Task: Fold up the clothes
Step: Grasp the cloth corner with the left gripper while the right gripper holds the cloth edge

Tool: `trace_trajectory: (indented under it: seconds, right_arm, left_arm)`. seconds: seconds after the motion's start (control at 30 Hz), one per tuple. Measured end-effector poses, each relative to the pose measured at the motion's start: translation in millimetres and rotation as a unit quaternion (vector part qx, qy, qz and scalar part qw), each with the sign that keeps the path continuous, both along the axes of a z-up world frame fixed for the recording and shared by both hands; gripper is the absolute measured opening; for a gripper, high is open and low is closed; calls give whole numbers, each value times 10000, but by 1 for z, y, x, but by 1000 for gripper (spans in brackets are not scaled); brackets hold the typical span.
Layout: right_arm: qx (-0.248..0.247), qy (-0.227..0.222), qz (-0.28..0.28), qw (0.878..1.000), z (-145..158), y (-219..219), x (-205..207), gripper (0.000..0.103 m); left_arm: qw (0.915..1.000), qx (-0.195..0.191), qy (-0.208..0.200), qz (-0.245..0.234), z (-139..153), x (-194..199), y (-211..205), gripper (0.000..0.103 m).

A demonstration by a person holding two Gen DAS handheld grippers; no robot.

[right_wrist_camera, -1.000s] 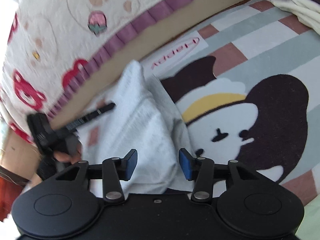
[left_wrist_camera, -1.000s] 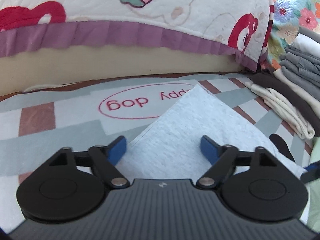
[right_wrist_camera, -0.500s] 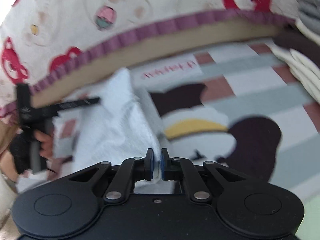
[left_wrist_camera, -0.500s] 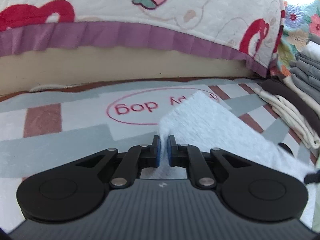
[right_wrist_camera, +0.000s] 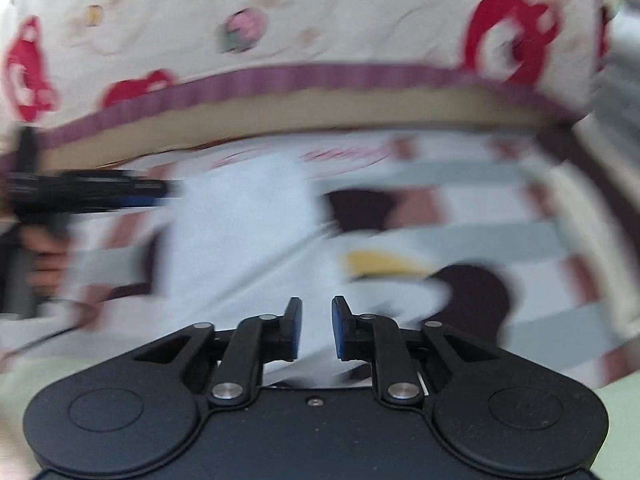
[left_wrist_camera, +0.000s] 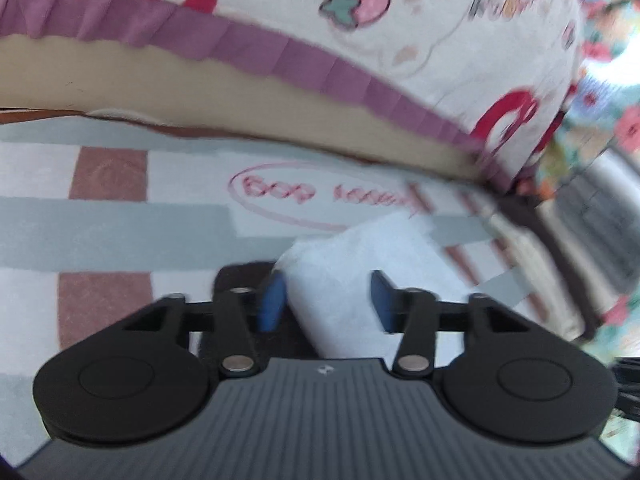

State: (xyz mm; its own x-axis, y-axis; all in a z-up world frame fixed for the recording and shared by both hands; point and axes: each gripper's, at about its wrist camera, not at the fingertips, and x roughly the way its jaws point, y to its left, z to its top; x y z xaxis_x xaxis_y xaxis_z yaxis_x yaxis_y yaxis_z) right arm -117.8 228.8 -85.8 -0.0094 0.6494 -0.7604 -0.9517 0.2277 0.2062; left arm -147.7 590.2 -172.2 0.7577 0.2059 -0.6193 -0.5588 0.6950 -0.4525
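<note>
Both jaws are opening, the left gripper (left_wrist_camera: 326,295) and right gripper (right_wrist_camera: 316,330) loosing the cloth (left_wrist_camera: 360,264) to drop a fold on the rug (left_wrist_camera: 120,220).

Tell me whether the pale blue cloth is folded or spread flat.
Folded, at least partly: the pale blue cloth shows a doubled edge and lies as a narrow strip on the rug.

A home bedroom: a strawberry-print quilt (left_wrist_camera: 440,20) overhangs a bed beside a cartoon floor rug (left_wrist_camera: 120,220).
</note>
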Motion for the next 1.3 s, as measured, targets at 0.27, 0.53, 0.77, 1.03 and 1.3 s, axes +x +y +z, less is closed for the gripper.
trace_trajectory:
  seconds: [0.27, 0.53, 0.77, 1.03, 1.3]
  right_arm:
    - [-452, 1724, 410, 9831, -42, 6, -28, 31]
    - [53, 1884, 103, 9820, -63, 4, -34, 31]
    - [1041, 2217, 405, 9687, -61, 3, -32, 4]
    - [870, 2499, 825, 9608, -55, -6, -27, 3]
    - [183, 1927, 1202, 9737, -69, -14, -36, 3]
  left_arm:
    - [9991, 392, -91, -118, -7, 10, -12, 11]
    - [9972, 741, -1, -110, -4, 13, -20, 10]
    - [9973, 729, 26, 77, -6, 14, -15, 7]
    - [9988, 90, -98, 473, -19, 9, 10, 5]
    - [9944, -592, -457, 742, -28, -6, 29, 5]
